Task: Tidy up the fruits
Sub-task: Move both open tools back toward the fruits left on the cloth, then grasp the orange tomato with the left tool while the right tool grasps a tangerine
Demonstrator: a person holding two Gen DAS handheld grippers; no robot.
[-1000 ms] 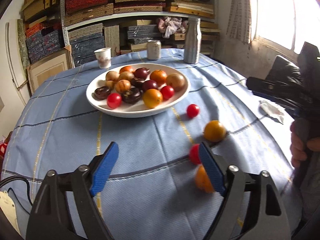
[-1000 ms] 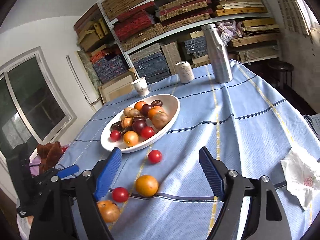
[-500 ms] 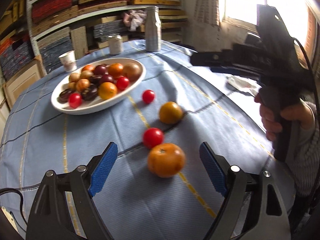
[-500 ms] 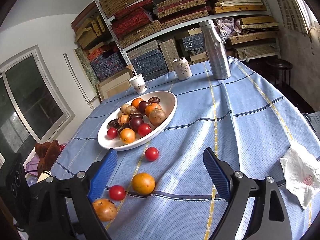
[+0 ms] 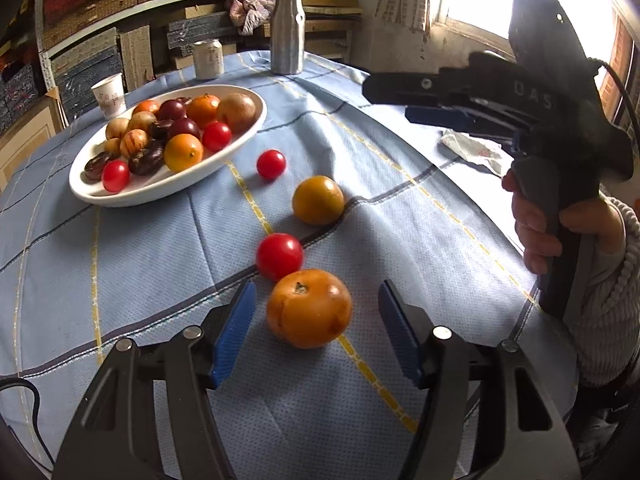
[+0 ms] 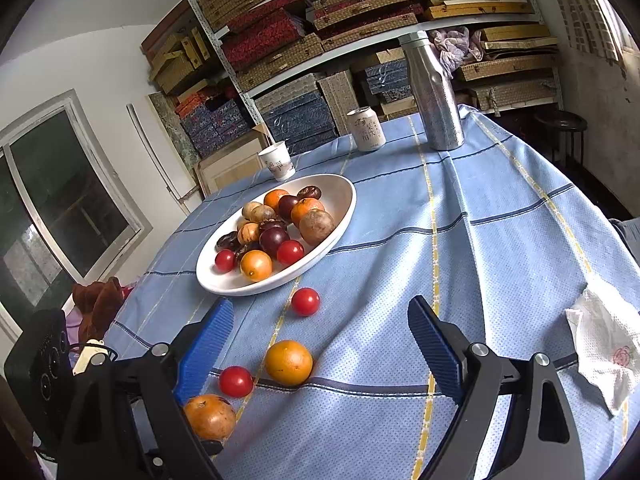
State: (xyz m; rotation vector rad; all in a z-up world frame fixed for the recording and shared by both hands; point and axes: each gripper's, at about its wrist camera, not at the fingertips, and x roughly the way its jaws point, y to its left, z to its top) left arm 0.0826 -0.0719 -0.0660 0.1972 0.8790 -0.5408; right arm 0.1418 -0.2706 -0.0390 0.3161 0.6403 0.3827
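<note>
The left gripper (image 5: 314,320) has its jaws closing around the large orange fruit (image 5: 309,308), which sits between the blue pads (image 5: 236,330) with a gap showing on each side, so nothing is gripped yet. The fruit rests on the blue tablecloth (image 5: 160,248), its stem dimple tipped toward eleven o'clock. It is nearly round, slightly flattened, so it has no real long axis; the stem line leans up and away from the camera.

Just beyond it at eleven o'clock lies a red tomato (image 5: 279,256), touching it or very nearly. Farther out at twelve sits a smaller orange fruit (image 5: 318,200), and beyond that a second small tomato (image 5: 271,164). The white bowl (image 5: 160,190), already heaped with fruit, lies at about ten o'clock.

The right gripper (image 6: 320,356) hangs spread wide and empty above the cloth, held by a hand (image 5: 532,228) at three o'clock in the left view.

The step in hand looks like picking up the loose fruit for the bowl. The next move probably calls for finishing the squeeze evenly without nudging the tomato, then lifting toward ten o'clock.
</note>
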